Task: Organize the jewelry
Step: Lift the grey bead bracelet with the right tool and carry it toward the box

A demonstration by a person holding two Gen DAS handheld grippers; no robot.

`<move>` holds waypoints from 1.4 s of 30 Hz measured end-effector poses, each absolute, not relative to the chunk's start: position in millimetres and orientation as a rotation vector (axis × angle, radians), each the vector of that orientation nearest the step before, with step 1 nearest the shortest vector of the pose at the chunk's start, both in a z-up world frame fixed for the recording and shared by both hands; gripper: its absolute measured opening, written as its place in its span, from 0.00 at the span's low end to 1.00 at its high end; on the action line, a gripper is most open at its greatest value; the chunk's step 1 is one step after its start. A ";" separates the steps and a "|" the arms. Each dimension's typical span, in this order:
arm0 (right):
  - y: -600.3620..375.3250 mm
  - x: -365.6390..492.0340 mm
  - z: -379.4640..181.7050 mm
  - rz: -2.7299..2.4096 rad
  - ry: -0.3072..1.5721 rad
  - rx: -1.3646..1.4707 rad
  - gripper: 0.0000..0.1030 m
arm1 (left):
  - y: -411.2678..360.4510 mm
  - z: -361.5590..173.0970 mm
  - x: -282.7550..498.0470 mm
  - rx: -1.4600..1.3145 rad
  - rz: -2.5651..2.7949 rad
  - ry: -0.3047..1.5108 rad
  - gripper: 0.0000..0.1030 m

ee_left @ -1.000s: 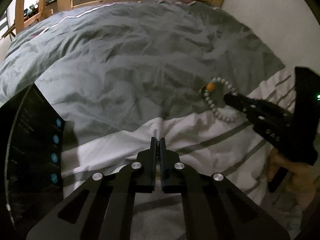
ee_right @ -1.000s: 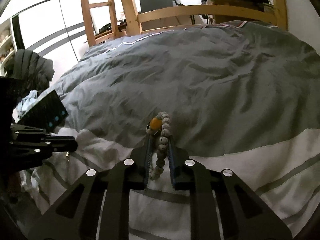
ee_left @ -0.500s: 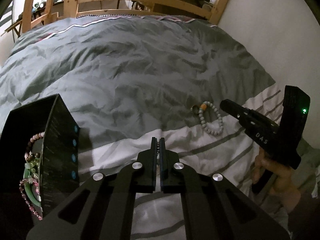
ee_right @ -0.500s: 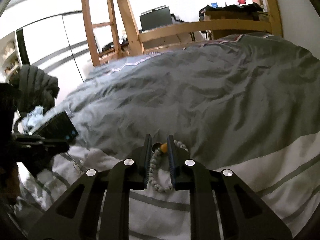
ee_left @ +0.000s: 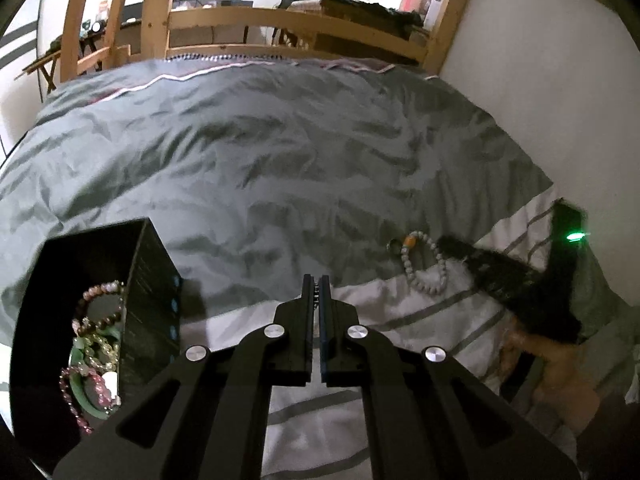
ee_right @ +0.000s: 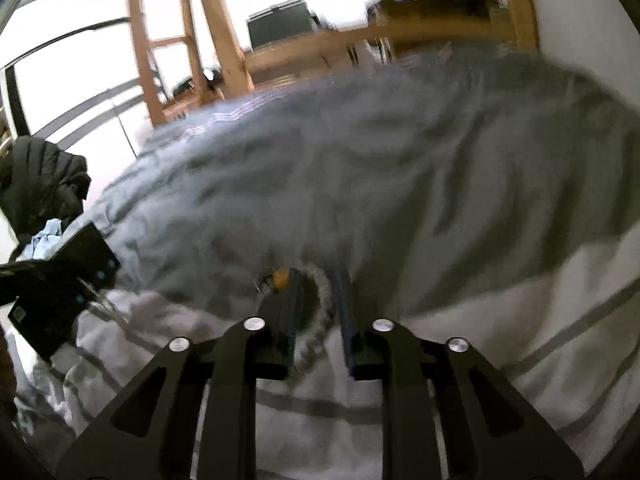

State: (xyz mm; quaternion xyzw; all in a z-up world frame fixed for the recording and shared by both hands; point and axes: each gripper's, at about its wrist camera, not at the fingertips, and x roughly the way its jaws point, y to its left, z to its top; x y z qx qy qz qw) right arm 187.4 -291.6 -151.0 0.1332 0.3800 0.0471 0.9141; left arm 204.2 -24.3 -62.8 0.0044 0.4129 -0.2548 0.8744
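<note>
The right gripper (ee_right: 317, 280), which pinched the pale beaded bracelet (ee_left: 425, 261) one second ago, has spread its jaws and released it flat onto the duvet (ee_left: 280, 168), just ahead of its fingertips.

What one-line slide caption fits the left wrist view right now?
Left gripper pinching a thin chain, black box of bracelets beside it, grey bead bracelet lying on the duvet.
</note>
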 end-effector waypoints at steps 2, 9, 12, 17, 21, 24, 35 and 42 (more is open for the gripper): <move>-289.3 190.8 -157.6 0.105 0.812 0.260 0.32 | -25.4 -59.5 202.6 0.010 -0.538 0.851 0.01; -279.4 185.8 -146.0 -0.002 0.773 0.108 0.09 | -24.5 -57.3 201.8 0.022 -0.518 0.834 0.01; -290.5 178.7 -132.7 -0.041 0.705 0.130 0.09 | -18.6 -53.4 203.0 0.011 -0.498 0.820 0.01; -299.8 170.8 -110.9 -0.037 0.632 0.180 0.09 | -9.3 -39.4 202.8 -0.010 -0.478 0.775 0.01; -290.8 158.3 -90.9 -0.026 0.589 0.155 0.09 | -0.4 -25.1 200.9 -0.027 -0.475 0.741 0.01; -285.6 152.4 -79.8 -0.027 0.575 0.141 0.09 | 6.7 -15.9 200.3 -0.033 -0.467 0.721 0.01; -252.4 135.8 -33.4 0.012 0.525 0.124 0.09 | 46.0 12.5 205.9 -0.063 -0.431 0.721 0.01; -206.8 135.9 4.1 0.074 0.480 0.075 0.09 | 77.1 26.7 206.3 -0.054 -0.409 0.729 0.01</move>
